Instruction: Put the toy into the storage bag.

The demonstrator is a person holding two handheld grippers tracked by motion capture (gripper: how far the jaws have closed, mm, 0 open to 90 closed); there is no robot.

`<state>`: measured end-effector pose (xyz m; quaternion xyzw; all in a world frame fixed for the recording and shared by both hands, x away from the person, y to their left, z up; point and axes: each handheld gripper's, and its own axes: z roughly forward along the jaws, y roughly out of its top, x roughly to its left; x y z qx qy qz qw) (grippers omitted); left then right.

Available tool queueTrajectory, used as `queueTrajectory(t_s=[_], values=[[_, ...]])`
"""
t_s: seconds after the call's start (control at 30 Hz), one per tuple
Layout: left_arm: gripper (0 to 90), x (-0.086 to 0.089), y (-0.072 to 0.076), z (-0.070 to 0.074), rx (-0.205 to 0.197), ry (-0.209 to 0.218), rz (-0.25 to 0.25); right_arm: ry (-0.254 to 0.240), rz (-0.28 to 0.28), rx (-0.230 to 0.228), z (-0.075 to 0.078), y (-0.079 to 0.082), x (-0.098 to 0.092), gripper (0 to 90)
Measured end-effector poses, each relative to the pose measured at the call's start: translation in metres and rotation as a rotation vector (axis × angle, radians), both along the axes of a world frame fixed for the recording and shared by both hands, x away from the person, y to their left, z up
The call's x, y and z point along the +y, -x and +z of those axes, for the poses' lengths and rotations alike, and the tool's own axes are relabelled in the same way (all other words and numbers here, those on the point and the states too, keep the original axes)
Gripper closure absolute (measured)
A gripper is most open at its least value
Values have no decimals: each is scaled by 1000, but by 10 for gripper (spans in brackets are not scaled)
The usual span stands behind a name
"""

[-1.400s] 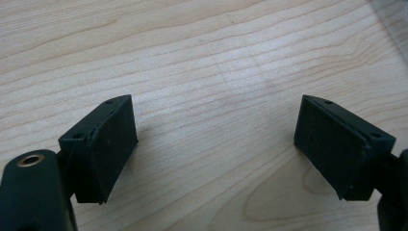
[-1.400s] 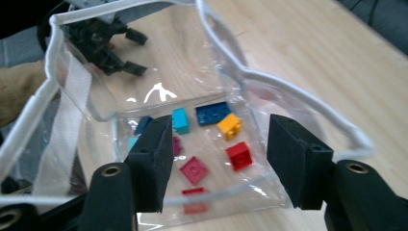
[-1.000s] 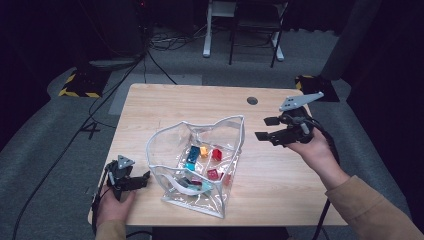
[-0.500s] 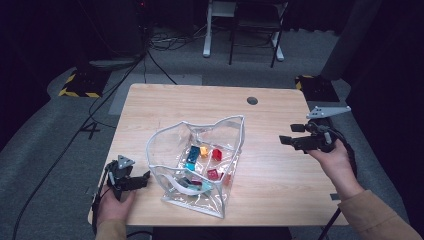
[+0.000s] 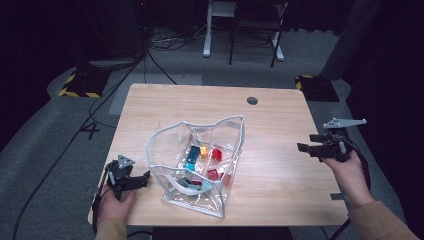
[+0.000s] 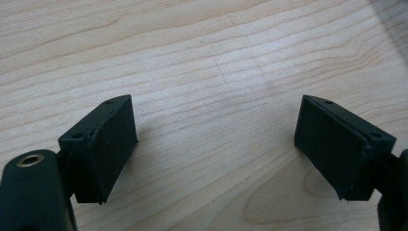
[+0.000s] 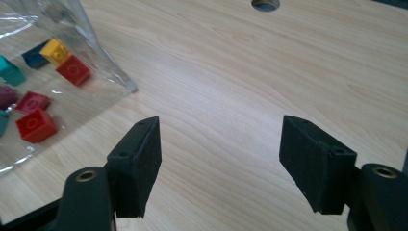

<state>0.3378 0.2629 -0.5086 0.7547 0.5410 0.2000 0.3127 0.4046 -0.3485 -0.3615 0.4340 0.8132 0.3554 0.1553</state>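
A clear plastic bag [image 5: 167, 142] lies open in the middle of the wooden table [image 5: 280, 175], holding several small bricks in red [image 5: 216, 154], blue [image 5: 192, 151], yellow and teal. My left gripper [image 5: 141, 179] rests at the table's front left, just left of the bag, open over bare wood [image 6: 214, 120]. My right gripper [image 5: 306, 142] is at the right edge, pointing left toward the bag from some distance. Its jaws have just been opening and nothing is between them [image 7: 219, 125]. In the right gripper view, the bag's corner [image 7: 103, 62] and red bricks [image 7: 73, 70] are at upper left.
A round cable hole [image 5: 252, 100] sits near the table's far edge. Bare wood lies between the bag and the right gripper. Beyond the table are a dark floor, cables and chair legs [image 5: 206, 45].
My right gripper has moved from near the bag's far right corner out toward the table's right edge and lower. The left gripper and the bag have stayed put.
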Motion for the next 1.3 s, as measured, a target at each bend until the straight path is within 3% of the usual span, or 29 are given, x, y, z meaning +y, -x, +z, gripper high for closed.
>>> queueTrajectory(t_s=[0.57, 0.77, 0.97, 1.17, 1.3], values=[[151, 0, 0, 0, 1, -2, -1, 34, -75, 65, -59, 15, -26, 320], [151, 0, 0, 0, 1, -3, -2, 67, -77, 87, -84, 22, -25, 321], [151, 0, 0, 0, 1, -3, -2, 59, -72, 99, -107, 31, -21, 331], [151, 0, 0, 0, 1, -3, -2, 56, -18, 18, -125, 42, -16, 318], [151, 0, 0, 0, 1, -3, -2, 56, -28, -56, -140, 47, -15, 207]])
